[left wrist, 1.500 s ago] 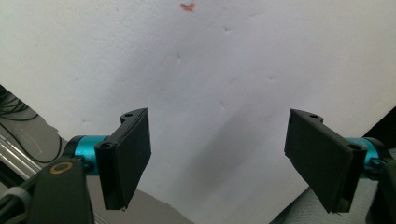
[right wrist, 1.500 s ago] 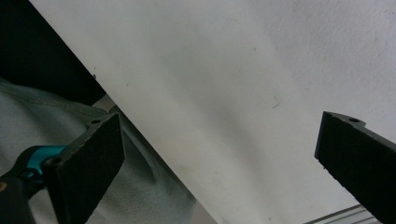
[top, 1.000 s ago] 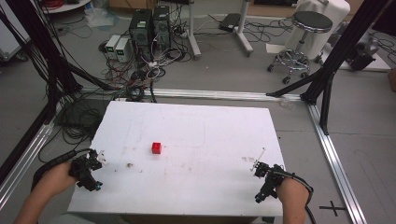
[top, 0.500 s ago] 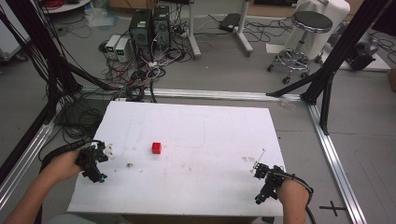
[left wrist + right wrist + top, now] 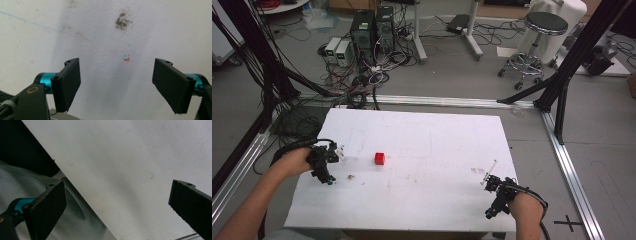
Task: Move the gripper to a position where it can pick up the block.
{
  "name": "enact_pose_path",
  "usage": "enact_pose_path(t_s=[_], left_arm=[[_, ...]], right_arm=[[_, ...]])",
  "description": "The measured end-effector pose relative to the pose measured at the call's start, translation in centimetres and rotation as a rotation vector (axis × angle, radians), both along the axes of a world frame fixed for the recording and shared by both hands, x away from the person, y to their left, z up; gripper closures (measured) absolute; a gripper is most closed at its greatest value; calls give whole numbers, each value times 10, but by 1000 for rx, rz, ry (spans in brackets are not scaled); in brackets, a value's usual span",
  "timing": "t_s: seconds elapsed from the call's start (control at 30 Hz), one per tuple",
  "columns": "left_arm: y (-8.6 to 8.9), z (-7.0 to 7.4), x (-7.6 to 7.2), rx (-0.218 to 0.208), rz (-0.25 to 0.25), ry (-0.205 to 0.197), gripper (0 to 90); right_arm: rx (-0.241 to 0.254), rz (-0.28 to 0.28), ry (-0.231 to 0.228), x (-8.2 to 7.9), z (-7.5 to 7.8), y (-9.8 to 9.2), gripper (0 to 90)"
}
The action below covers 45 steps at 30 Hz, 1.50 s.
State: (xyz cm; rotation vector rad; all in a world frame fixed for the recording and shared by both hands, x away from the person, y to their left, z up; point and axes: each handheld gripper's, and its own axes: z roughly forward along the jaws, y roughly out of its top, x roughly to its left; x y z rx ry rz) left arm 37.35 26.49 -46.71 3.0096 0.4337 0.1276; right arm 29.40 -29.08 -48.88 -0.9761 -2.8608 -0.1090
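A small red cube (image 5: 380, 158) sits left of the white table's (image 5: 452, 150) centre. The left gripper (image 5: 323, 165) hovers near the left edge, jaws wide apart and empty. The right gripper (image 5: 497, 195), at the near right corner, is likewise spread and empty.

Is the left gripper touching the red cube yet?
Apart. The high view shows bare table between the left gripper and the red cube.
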Motion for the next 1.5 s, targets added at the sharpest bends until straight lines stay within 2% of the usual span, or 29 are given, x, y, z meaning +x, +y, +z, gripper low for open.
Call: enact_pose_path(t_s=[0.2,0.33,0.4,0.5,0.53,0.8,0.87,1.17,1.27,1.37,1.5], left_arm=[[-13,-2,13,4,-48,5,232],[-21,-1,20,13,-72,8,232],[-29,-1,28,10,-84,7,232],[-34,-2,33,10,-86,1,232],[-39,-2,38,14,-107,-1,232],[-59,-7,52,22,-152,8,232],[-63,-9,55,28,-159,19,232],[-78,-16,68,40,-197,10,232],[-83,-17,72,47,-215,29,231],[-86,-19,74,52,-227,32,232],[-89,-23,77,62,-235,39,232]], right_arm=[[-14,14,-6,1,-2,4,9],[-3,24,-2,2,-3,5,9],[-1,14,1,2,-2,4,10],[0,15,0,1,-2,1,10],[2,12,3,1,-2,1,9],[16,0,2,0,-2,0,9],[9,7,0,1,-3,-1,9],[11,22,-2,2,-4,3,9],[6,19,2,2,-3,4,9],[13,8,5,2,-3,4,9],[11,23,0,2,-4,3,9]])
